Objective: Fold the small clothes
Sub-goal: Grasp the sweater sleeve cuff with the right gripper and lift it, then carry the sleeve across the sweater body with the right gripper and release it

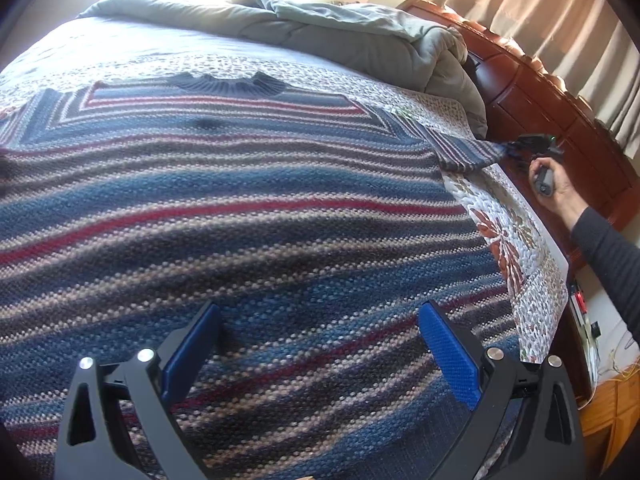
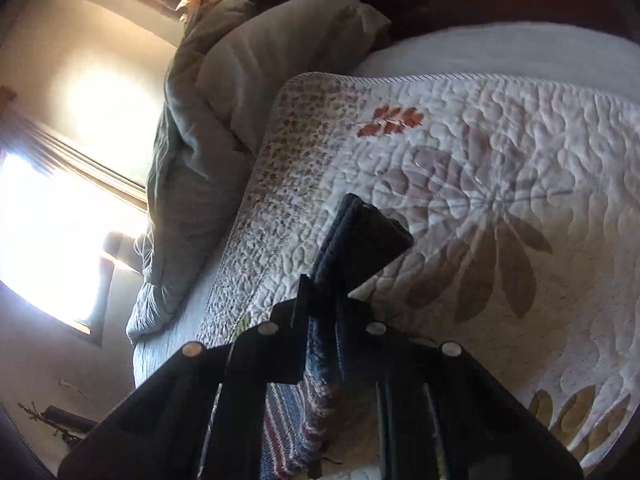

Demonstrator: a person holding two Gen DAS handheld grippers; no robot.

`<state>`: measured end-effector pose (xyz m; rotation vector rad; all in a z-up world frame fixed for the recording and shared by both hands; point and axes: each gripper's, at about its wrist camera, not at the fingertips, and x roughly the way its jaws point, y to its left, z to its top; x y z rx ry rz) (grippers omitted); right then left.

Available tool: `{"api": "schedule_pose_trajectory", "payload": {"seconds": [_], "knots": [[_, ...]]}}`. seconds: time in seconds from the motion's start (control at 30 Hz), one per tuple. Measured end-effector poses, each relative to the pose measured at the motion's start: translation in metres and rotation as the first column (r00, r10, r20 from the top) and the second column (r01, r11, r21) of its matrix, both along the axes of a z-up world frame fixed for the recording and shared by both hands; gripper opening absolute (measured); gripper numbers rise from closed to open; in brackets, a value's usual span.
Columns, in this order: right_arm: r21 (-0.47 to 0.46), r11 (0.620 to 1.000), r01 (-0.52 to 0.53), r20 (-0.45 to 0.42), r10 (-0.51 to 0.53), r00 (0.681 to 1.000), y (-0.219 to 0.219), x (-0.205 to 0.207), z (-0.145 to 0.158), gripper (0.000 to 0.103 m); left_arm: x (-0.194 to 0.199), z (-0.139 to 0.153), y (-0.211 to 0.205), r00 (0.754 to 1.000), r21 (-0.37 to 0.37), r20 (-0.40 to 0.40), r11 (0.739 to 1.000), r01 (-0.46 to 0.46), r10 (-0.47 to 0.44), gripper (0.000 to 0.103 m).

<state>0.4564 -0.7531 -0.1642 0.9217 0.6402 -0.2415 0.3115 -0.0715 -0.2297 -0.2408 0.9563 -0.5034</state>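
Note:
A striped knit sweater in blue, red and beige lies flat on the quilted bedspread, collar at the far side. My left gripper is open, its blue pads just above the sweater's lower body. My right gripper is shut on the sweater's right sleeve cuff at the bed's right edge, holding it stretched out. In the right wrist view the gripper clamps the dark cuff over the floral quilt.
A grey-green duvet is bunched at the head of the bed. A dark wooden headboard runs along the right, with beige curtains behind. A wooden nightstand stands at lower right. A bright window shows at left.

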Motion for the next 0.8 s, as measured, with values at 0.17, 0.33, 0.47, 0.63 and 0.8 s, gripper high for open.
{"api": "schedule_pose_trajectory", "payload": {"seconds": [0.17,0.33,0.47,0.63,0.8], "knots": [[-0.100,0.994,-0.052,0.035,0.056,0.998,0.043,0.004,0.057,0.010,-0.002,0.003,0.012,1.000,-0.026,0.002,1.000,-0.013,0.013,0.099],[-0.192,0.976,-0.106,0.045,0.116,0.992,0.097,0.012,0.105,0.009,-0.004,0.005,0.021,1.000,-0.050,0.005,0.998,-0.029,0.029,0.099],[-0.276,0.947,-0.162,0.052,0.183,0.982,0.156,0.014,0.142,0.009,-0.006,0.010,0.030,0.999,-0.066,0.026,0.997,-0.036,0.037,0.099],[-0.371,0.893,-0.254,0.030,0.285,0.958,0.237,0.022,0.168,0.009,-0.009,0.016,0.044,0.997,-0.069,0.052,0.996,-0.059,0.062,0.099],[-0.449,0.826,-0.342,0.002,0.383,0.924,0.324,0.031,0.181,0.009,-0.011,0.026,0.067,0.994,-0.119,0.065,0.990,-0.081,0.089,0.099]]}}
